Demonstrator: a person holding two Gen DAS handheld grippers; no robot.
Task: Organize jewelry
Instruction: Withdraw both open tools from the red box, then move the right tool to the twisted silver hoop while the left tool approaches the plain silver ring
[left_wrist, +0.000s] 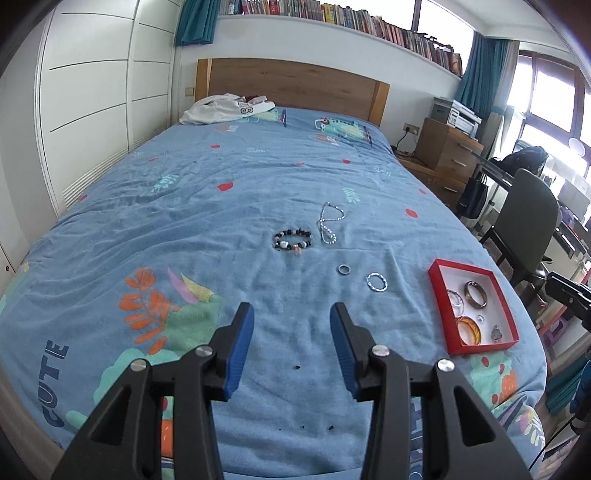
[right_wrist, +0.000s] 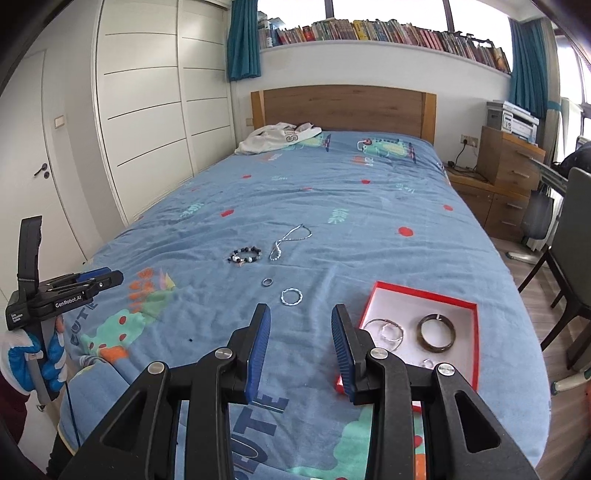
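1. Your left gripper (left_wrist: 291, 314): jaws spread, nothing between them, held above the blue bedspread (left_wrist: 184, 206).
2. Your right gripper (right_wrist: 300, 317): jaws spread and empty.
3. Beaded bracelet (left_wrist: 293, 239): ahead of your left jaws, flat on the bedspread.
4. Silver chain necklace (left_wrist: 330, 221): just right of the bracelet, beyond the jaws.
5. Small dark ring (left_wrist: 344, 269): ahead, slightly right of your left jaws.
6. Twisted silver ring (left_wrist: 376, 282): just right of the dark ring.
7. Red box (right_wrist: 424, 295): right of your right jaws, its near corner behind the right finger; holds a brown bangle (right_wrist: 436, 332) and silver hoops (right_wrist: 388, 332).
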